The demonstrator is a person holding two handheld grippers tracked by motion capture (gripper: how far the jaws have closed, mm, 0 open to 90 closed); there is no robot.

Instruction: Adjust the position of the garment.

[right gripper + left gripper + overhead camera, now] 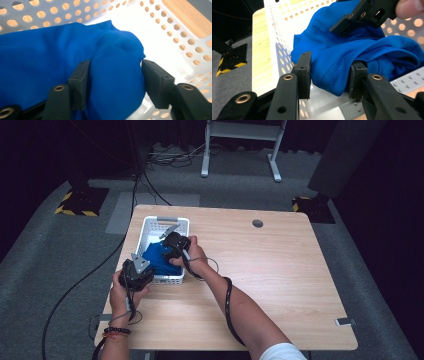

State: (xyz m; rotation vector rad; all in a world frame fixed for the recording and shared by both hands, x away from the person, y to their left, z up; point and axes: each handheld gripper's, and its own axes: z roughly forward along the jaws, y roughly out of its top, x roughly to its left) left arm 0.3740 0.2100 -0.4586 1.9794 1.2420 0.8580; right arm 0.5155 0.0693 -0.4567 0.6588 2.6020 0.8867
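Blue cloth (156,257) sits bunched in the white basket (150,226) at left of centre. My left gripper (330,75) pinches a fold; my right gripper's (115,77) jaws flank a bulge, grip unclear — a lift could snag fabric on the rim and tip the basket.

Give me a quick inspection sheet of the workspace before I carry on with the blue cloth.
Surface: wooden table, one round hole near the far edge.
Job's things: blue cloth bunched inside the white perforated basket at the table's left.
Clutter: small grey clip-like piece at the near right edge.
Grippers: left gripper at the basket's near rim, a fold of cloth between its fingers; right gripper inside the basket, fingers either side of a cloth bulge; grip unclear on both.
Cables: one trails along each forearm; more on the floor.
Surroundings: grey carpet, white stand legs, hazard-striped bases.
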